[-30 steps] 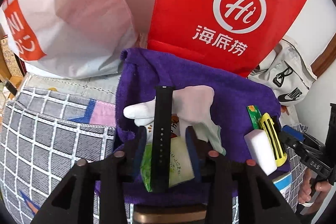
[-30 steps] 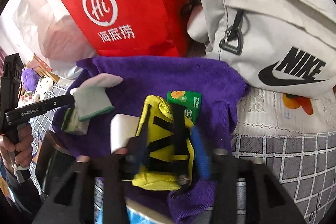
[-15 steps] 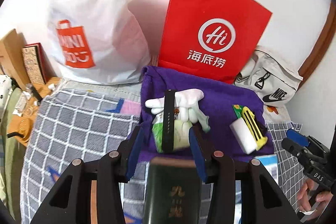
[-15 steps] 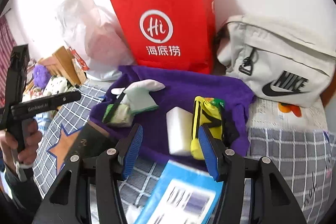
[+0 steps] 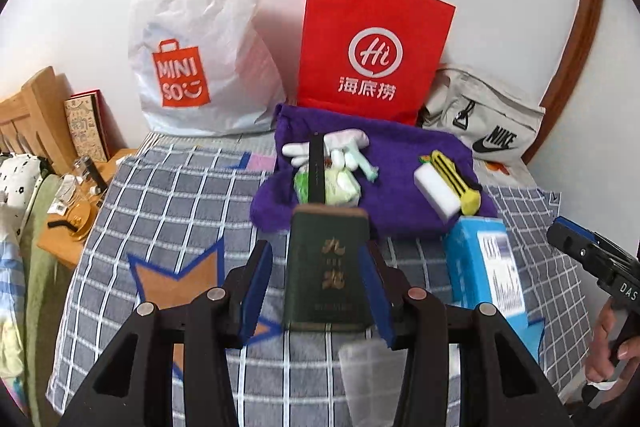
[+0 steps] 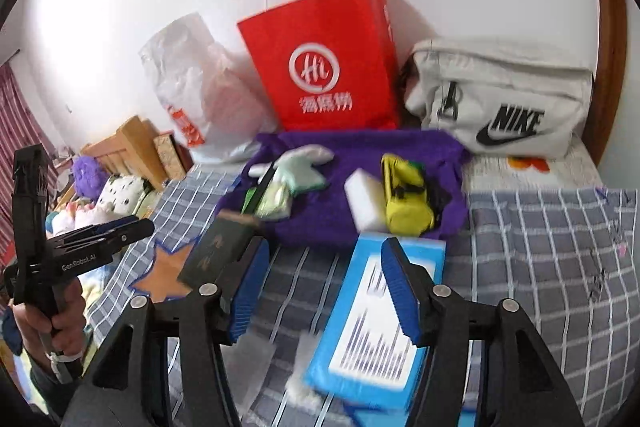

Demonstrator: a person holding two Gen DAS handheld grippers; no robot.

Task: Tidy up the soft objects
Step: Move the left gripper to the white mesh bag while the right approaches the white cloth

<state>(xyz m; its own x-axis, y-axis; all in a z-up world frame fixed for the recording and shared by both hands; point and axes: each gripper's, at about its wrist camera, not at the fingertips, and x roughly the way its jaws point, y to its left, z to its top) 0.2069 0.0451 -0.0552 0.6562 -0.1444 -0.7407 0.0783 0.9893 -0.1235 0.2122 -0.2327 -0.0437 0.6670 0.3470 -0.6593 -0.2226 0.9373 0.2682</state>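
A purple towel (image 5: 404, 151) (image 6: 360, 155) lies on the checked bedspread by the wall. On it are a white glove (image 5: 344, 143) (image 6: 300, 163), a green tissue pack (image 5: 340, 187) (image 6: 274, 201), a black strap (image 5: 316, 167), a white sponge (image 5: 436, 189) (image 6: 362, 195) and a yellow pouch (image 5: 456, 175) (image 6: 404, 195). My left gripper (image 5: 320, 287) is open and empty above a dark green book (image 5: 330, 267) (image 6: 216, 253). My right gripper (image 6: 322, 291) is open and empty above a blue package (image 6: 380, 323) (image 5: 484, 263).
A red paper bag (image 5: 372, 43) (image 6: 324, 63), a white MINISO bag (image 5: 200, 39) and a white Nike bag (image 5: 484, 119) (image 6: 500, 99) stand against the wall. A wooden bedside table (image 5: 76, 207) with small items is at the left. Clear plastic wrap (image 6: 264, 359) lies near me.
Both grippers have pulled back from the purple towel and opened, leaving the strap with the tissue pack and the yellow pouch lying on it. The book and blue package came into view.
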